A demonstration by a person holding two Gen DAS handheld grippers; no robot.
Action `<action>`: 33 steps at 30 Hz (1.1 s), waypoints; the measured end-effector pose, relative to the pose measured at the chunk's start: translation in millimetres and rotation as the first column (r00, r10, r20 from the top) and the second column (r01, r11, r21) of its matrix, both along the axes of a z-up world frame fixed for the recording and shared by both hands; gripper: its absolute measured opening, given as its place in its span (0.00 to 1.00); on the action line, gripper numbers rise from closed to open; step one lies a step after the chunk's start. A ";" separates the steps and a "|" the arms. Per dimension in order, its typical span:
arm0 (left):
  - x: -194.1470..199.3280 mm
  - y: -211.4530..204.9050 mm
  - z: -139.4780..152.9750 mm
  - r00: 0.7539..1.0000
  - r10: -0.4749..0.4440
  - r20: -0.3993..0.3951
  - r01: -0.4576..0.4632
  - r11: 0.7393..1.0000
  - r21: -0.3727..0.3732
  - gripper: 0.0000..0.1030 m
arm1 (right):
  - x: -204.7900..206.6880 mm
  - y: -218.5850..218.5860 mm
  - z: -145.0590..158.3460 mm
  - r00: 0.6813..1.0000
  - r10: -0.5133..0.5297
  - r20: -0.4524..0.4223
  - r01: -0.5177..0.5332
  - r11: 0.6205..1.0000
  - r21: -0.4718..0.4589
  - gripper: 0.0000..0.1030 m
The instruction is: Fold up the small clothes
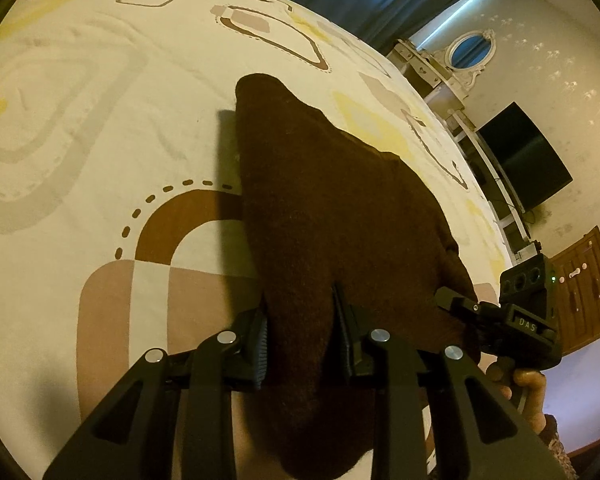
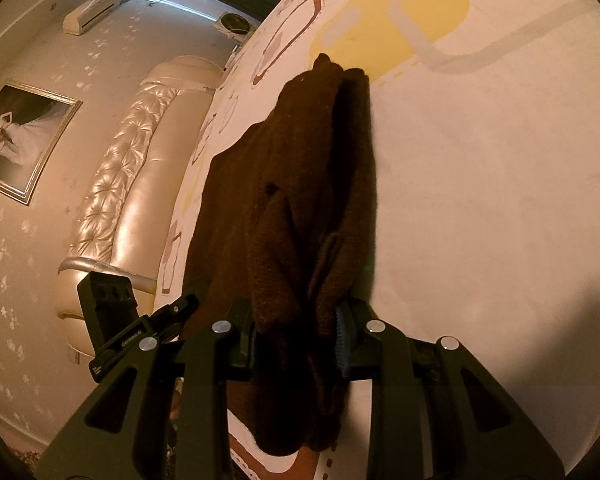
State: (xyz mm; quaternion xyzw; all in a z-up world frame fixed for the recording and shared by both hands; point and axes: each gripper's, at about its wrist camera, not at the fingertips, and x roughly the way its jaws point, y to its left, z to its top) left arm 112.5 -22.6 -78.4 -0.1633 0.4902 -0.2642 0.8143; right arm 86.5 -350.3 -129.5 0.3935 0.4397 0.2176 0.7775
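At the near edge of the bed (image 1: 80, 92), both grippers held the same brown garment (image 1: 332, 200) by its near hem, each with jaws narrowed to a small gap filled by bunched knit. The left gripper (image 1: 302, 338) pinched a thick fold, cloth spilling down below its fingers (image 1: 262, 344); the right gripper (image 2: 296, 338) clamped a gathered wad, with a loose flap standing up just beyond its pads. In the left view the right gripper (image 1: 512, 320) sat just right of the garment's near corner, so the two grips lay side by side along that hem, neither clearly nearer. From there the garment ran away from both hands, its long axis pointing far across the sheet (image 2: 500, 160), narrowing to a rounded end that rested on the bed. A fold would likely mean carrying the held hem forward along that axis toward the far end. Beyond lay a padded headboard (image 2: 140, 140) and a wall.
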 end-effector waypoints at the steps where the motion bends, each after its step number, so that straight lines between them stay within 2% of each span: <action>1: -0.1 -0.1 0.1 1.000 0.000 0.000 0.000 1.000 -0.001 0.28 | 0.1 0.3 0.2 1.000 0.001 0.000 -0.001 1.000 0.001 0.27; 10: 1.2 -2.1 0.4 1.000 0.010 -0.011 -0.010 1.000 -0.009 0.27 | 0.1 -2.5 1.4 1.000 -0.004 0.003 0.004 1.000 0.011 0.26; 13: -1.3 -6.0 6.4 1.000 -0.002 -0.004 0.002 1.000 -0.005 0.27 | -5.1 -3.0 11.1 0.999 -0.006 0.034 0.006 1.000 0.001 0.26; 16: 0.3 -6.6 -1.8 1.000 -0.017 -0.004 0.017 1.000 0.014 0.27 | -5.5 -5.7 2.2 1.000 -0.004 0.012 0.004 1.000 -0.011 0.26; 19: 2.6 -2.6 -5.8 1.000 -0.004 -0.023 0.004 1.000 -0.015 0.27 | -5.5 -6.6 -2.5 1.000 -0.002 0.006 0.002 1.000 0.002 0.27; 23: 4.6 2.6 -0.1 1.000 -0.015 -0.008 0.015 0.999 -0.036 0.33 | -3.4 -9.7 2.1 1.000 -0.004 -0.011 0.005 1.000 0.017 0.41; 24: 5.7 6.2 2.6 1.000 -0.016 0.001 0.016 0.998 -0.053 0.36 | -2.4 -15.3 4.2 1.000 -0.021 -0.009 0.021 0.999 0.024 0.43; 26: 10.6 12.2 7.5 1.000 0.002 0.022 0.000 0.998 -0.069 0.46 | 1.0 -23.4 8.1 0.999 -0.044 0.008 0.044 0.999 0.029 0.55; 27: 15.2 13.8 8.1 1.000 0.010 0.022 -0.008 0.997 -0.072 0.49 | 5.6 -29.0 8.6 0.998 -0.064 0.009 0.063 0.997 0.034 0.55; 29: 34.4 14.6 4.9 1.000 0.018 -0.004 -0.018 0.995 -0.094 0.50 | 18.6 -36.5 8.3 0.996 -0.086 0.007 0.086 0.995 0.058 0.55; 33: 71.7 10.9 -7.5 0.997 0.066 -0.050 -0.070 0.994 -0.081 0.50 | 55.6 -40.6 9.9 0.993 -0.116 0.008 0.115 0.991 0.062 0.55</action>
